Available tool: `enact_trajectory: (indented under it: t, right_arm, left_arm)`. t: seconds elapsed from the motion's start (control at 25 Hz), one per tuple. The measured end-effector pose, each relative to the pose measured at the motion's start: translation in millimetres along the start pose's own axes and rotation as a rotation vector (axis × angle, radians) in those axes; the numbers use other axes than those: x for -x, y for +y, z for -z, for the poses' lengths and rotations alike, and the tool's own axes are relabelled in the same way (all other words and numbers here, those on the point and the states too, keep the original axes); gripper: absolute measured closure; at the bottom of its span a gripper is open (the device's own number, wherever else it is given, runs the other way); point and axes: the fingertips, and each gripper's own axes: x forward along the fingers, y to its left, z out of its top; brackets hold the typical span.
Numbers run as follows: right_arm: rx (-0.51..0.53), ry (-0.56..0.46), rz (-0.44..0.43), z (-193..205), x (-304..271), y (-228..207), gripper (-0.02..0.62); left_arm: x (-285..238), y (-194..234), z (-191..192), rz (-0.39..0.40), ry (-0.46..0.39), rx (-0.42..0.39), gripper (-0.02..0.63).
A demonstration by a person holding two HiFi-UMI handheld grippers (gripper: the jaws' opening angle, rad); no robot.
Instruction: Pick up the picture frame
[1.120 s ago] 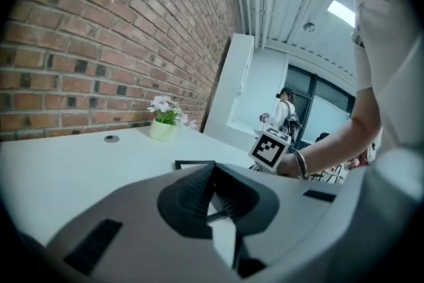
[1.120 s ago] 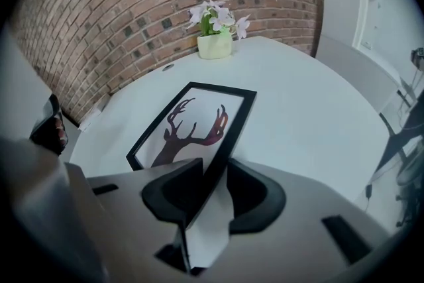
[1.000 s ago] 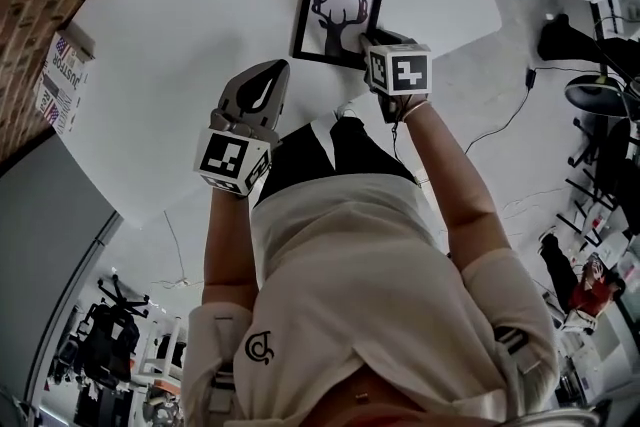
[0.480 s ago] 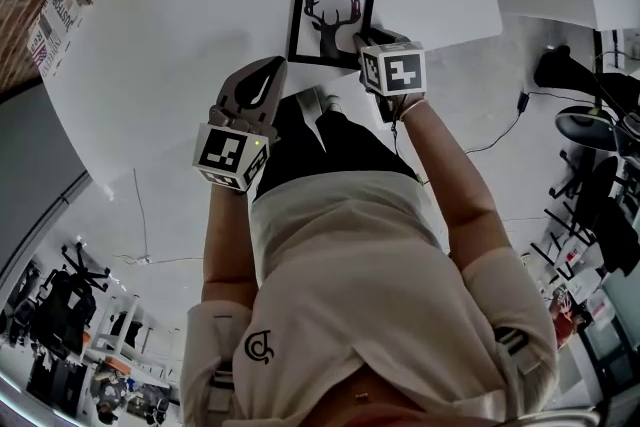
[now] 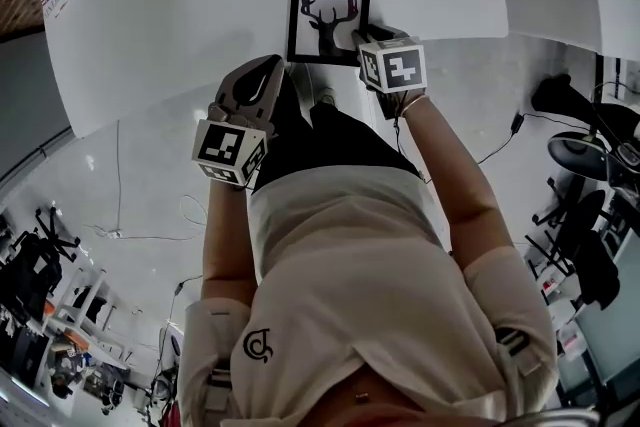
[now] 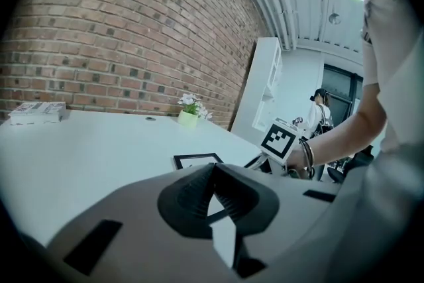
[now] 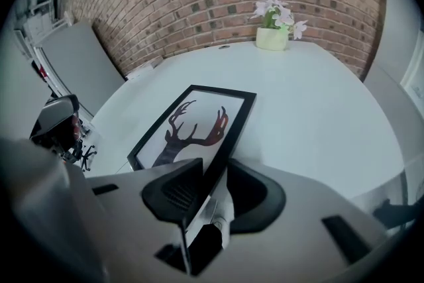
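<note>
In the head view, the picture frame (image 5: 330, 15) sat at the near edge of the white table (image 5: 180, 25). Over the last second it had stayed against my right claw (image 5: 358, 39) while the room swung round it in the picture. I took that to mean the hold was keeping, though from there I could not tell whether the frame had left the table. My left claw (image 5: 268, 67) hung to the near left of the frame, apart from it.

In the left gripper view, that claw's jaws were pressed together with nothing between them. The frame showed low on the table beyond the tips, with the right claw's marker cube (image 6: 280, 140) just to its right.

In the right gripper view, the jaws were pinching the near end of the frame's right-hand border. It was a slim black frame around a white sheet that carried a dark stag's head, one antler tinged red. A soft shadow ran along its right side, so I judged the near end slightly raised and the lift barely begun. A potted plant (image 7: 275, 26) stood far off by the brick wall.
</note>
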Motion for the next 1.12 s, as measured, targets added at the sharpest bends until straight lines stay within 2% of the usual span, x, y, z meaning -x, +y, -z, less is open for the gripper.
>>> enact_trajectory:
  t: [0.4,0.6,0.84,0.92,1.0,1.04,1.12]
  right_arm:
    - [0.143,0.031,-0.061,23.5,-0.6,29.6,0.476]
    - [0.197,0.042,-0.072,21.0,0.1,29.8,0.477]
    - [0.240,0.055,-0.076,22.5,-2.3,28.3,0.479]
    - [0.245,0.050,-0.078,22.0,-3.2,28.1,0.479]
    - [0.252,0.044,-0.081,21.5,-3.9,28.7,0.479]
    - [0.252,0.042,-0.082,21.7,-3.9,29.0,0.479]
    - [0.248,0.037,-0.083,22.7,-3.6,29.1,0.479]
  left_arm:
    - [32.1,-13.6,45.9,-0.068,0.011,0.067,0.592]
    - [27.2,-8.0,68.8,-0.083,0.046,0.116,0.592]
    - [15.5,2.8,84.8,-0.091,0.042,0.167,0.592]
    - [8.9,5.4,90.7,-0.071,0.035,0.208,0.592]
    - [1.9,9.7,98.8,-0.054,0.024,0.290,0.591]
    - [-1.9,12.7,103.8,-0.052,0.021,0.346,0.573]
    - [-10.3,17.5,113.9,-0.044,0.027,0.470,0.349]
